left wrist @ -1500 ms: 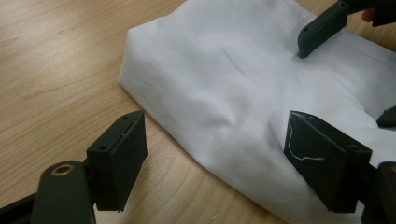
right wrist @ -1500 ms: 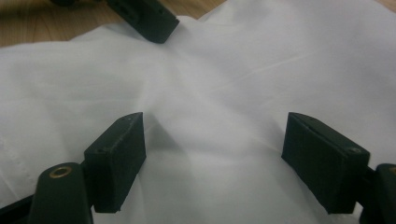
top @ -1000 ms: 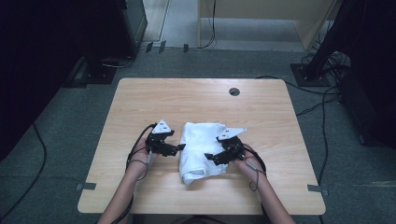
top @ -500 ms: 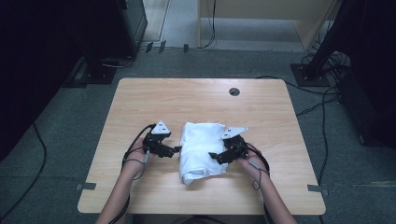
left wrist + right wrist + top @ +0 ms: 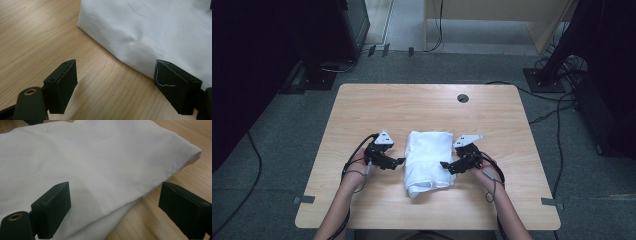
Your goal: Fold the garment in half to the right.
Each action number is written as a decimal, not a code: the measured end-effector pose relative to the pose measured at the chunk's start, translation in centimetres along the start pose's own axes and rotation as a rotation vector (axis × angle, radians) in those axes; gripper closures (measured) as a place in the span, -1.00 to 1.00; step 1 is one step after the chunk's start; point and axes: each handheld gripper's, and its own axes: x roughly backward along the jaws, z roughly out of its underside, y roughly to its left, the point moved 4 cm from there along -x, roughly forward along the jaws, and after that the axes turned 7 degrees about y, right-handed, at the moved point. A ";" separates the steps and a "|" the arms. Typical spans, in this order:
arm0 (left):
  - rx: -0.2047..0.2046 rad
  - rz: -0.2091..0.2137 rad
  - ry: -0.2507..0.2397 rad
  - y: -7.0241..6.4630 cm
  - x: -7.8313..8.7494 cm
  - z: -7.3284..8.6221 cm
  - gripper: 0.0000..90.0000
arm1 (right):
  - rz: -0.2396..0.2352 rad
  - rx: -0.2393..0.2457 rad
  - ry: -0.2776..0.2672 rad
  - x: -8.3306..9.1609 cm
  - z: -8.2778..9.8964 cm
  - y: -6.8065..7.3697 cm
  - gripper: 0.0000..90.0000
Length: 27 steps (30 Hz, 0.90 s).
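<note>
Two wide-open tools, left tool and right tool, flanking the folded white cloth (nothing gripped).

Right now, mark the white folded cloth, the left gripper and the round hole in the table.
white folded cloth (image 5: 428,159), high view, middle of its top layer.
left gripper (image 5: 401,161), high view, midway between its open fingertips, beside the cloth's edge.
round hole (image 5: 463,98), high view, its centre, near the table's far edge.
</note>
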 end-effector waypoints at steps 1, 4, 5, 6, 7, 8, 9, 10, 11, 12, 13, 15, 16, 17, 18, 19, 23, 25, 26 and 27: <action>0.000 -0.002 0.004 0.0 0.0 0.0 -0.58 | 0.001 0.002 0.000 0.0 0.0 -0.1 -0.76; 0.001 -0.007 0.012 0.1 -0.1 0.1 -0.58 | 0.005 0.004 0.002 0.1 0.2 -0.3 -0.76; 0.001 -0.008 0.011 0.1 -0.1 0.2 -0.58 | 0.007 0.004 0.003 0.2 0.2 -0.4 -0.76; 0.004 -0.008 0.010 0.2 -0.1 0.2 -0.58 | 0.007 0.004 0.003 0.3 0.3 -0.5 -0.76; 0.006 -0.008 0.007 0.2 -0.1 0.2 -0.58 | 0.006 -0.001 0.003 0.3 0.3 -0.5 -0.76; 0.006 -0.009 0.006 0.2 0.0 0.2 -0.58 | 0.009 -0.002 0.002 0.4 0.3 -0.7 -0.76; 0.008 -0.011 0.005 0.3 0.0 0.2 -0.58 | 0.009 -0.002 0.001 0.4 0.4 -0.8 -0.76; 0.007 -0.011 0.006 0.3 0.0 0.2 -0.58 | 0.010 -0.002 0.001 0.5 0.4 -0.9 -0.76; 0.007 -0.011 0.007 0.3 0.0 0.2 -0.57 | 0.012 -0.005 0.002 0.5 0.5 -0.9 -0.76; 0.008 -0.012 0.006 0.4 0.0 0.2 -0.58 | 0.011 -0.007 0.002 0.5 0.5 -1.0 -0.76; 0.009 -0.011 0.006 0.4 0.0 0.3 -0.58 | 0.012 -0.009 0.003 0.6 0.6 -1.1 -0.76; 0.012 -0.011 0.007 0.4 0.0 0.3 -0.58 | 0.013 -0.007 0.004 0.6 0.6 -1.2 -0.76; 0.013 -0.011 0.007 0.5 0.0 0.3 -0.58 | 0.014 -0.006 0.005 0.6 0.7 -1.2 -0.76; 0.016 -0.012 0.007 0.5 0.0 0.4 -0.58 | 0.015 -0.006 0.004 0.6 0.7 -1.3 -0.76; 0.016 -0.013 0.006 0.6 0.0 0.4 -0.58 | 0.014 -0.009 0.003 0.7 0.7 -1.3 -0.76; 0.018 -0.014 0.006 0.6 0.0 0.4 -0.58 | 0.015 -0.010 0.003 0.7 0.8 -1.4 -0.76; 0.022 -0.015 0.003 0.7 0.1 0.4 -0.58 | 0.019 -0.011 0.001 0.8 0.8 -1.6 -0.76; 0.021 -0.016 0.004 0.7 0.1 0.4 -0.58 | 0.020 -0.015 0.001 0.9 0.9 -1.7 -0.76; 0.021 -0.017 0.006 0.8 0.1 0.5 -0.58 | 0.021 -0.015 0.003 0.9 0.9 -1.7 -0.76; 0.022 -0.017 0.007 0.8 0.1 0.5 -0.58 | 0.021 -0.016 0.002 0.9 1.0 -1.8 -0.76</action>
